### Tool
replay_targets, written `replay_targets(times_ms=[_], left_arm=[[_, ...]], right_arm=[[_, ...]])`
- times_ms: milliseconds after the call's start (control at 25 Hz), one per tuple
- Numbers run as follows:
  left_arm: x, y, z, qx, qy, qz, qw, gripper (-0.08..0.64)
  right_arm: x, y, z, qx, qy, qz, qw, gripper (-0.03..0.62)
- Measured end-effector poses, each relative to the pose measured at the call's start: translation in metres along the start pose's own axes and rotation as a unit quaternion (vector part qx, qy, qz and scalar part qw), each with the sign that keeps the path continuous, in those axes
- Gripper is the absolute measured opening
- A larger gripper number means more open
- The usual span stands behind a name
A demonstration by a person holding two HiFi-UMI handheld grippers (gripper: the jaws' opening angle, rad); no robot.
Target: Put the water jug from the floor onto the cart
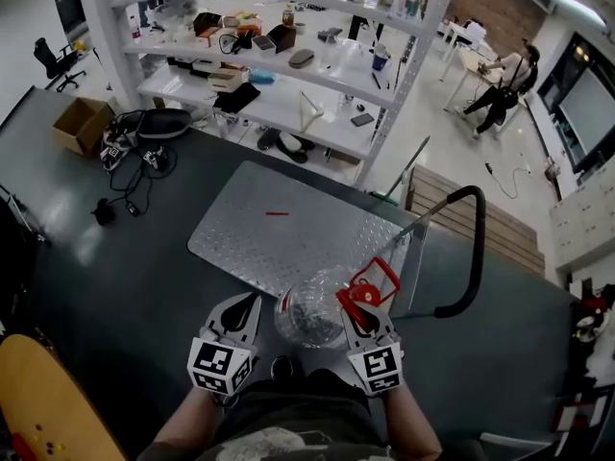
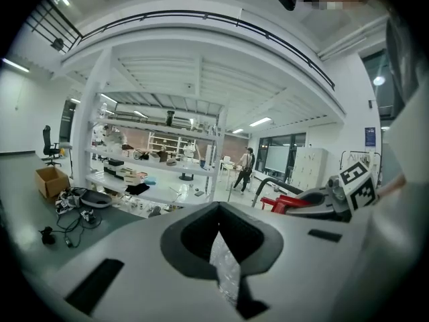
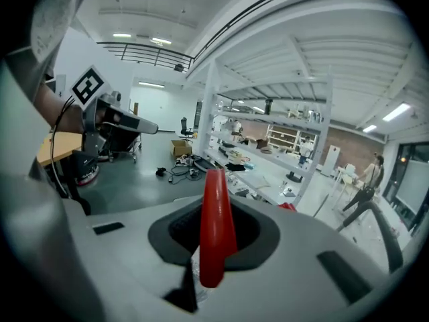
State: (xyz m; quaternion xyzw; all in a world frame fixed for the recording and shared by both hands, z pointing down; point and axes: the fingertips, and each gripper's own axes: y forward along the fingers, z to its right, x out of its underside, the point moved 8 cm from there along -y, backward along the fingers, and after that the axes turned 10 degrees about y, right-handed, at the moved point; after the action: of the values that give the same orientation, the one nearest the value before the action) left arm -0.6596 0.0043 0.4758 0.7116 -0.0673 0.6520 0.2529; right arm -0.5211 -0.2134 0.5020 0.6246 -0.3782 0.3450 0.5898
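Note:
The water jug (image 1: pixel 312 307) is clear crinkled plastic with a red handle (image 1: pixel 370 286). It hangs between my two grippers over the near edge of the cart's metal deck (image 1: pixel 279 248). My left gripper (image 1: pixel 252 305) is shut on the jug's left side; in the left gripper view, clear plastic (image 2: pixel 224 267) is pinched between its jaws. My right gripper (image 1: pixel 354 310) is shut on the red handle (image 3: pixel 216 227), which stands up between its jaws. The jug's underside is hidden.
The cart's black push handle (image 1: pixel 476 248) rises at the right. A small red item (image 1: pixel 277 213) lies on the deck. Behind stand a white shelf rack (image 1: pixel 279 75), a cardboard box (image 1: pixel 79 123), floor cables (image 1: pixel 130 176) and a wooden pallet (image 1: pixel 490 224). A person (image 1: pixel 504 84) is far off.

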Motion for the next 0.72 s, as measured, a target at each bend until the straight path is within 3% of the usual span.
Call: replay_targets(times_ms=[440, 720], left_arm=[[-0.009, 0.047, -0.052, -0.045, -0.008, -0.011, 0.9989, 0.009], [-0.015, 0.100, -0.080, -0.065, -0.004, -0.041, 0.9970, 0.008]], right_arm=[[-0.017, 0.099, 0.058, 0.005, 0.044, -0.009, 0.999, 0.038], [-0.013, 0.156, 0.098, -0.016, 0.030, -0.039, 0.999, 0.038]])
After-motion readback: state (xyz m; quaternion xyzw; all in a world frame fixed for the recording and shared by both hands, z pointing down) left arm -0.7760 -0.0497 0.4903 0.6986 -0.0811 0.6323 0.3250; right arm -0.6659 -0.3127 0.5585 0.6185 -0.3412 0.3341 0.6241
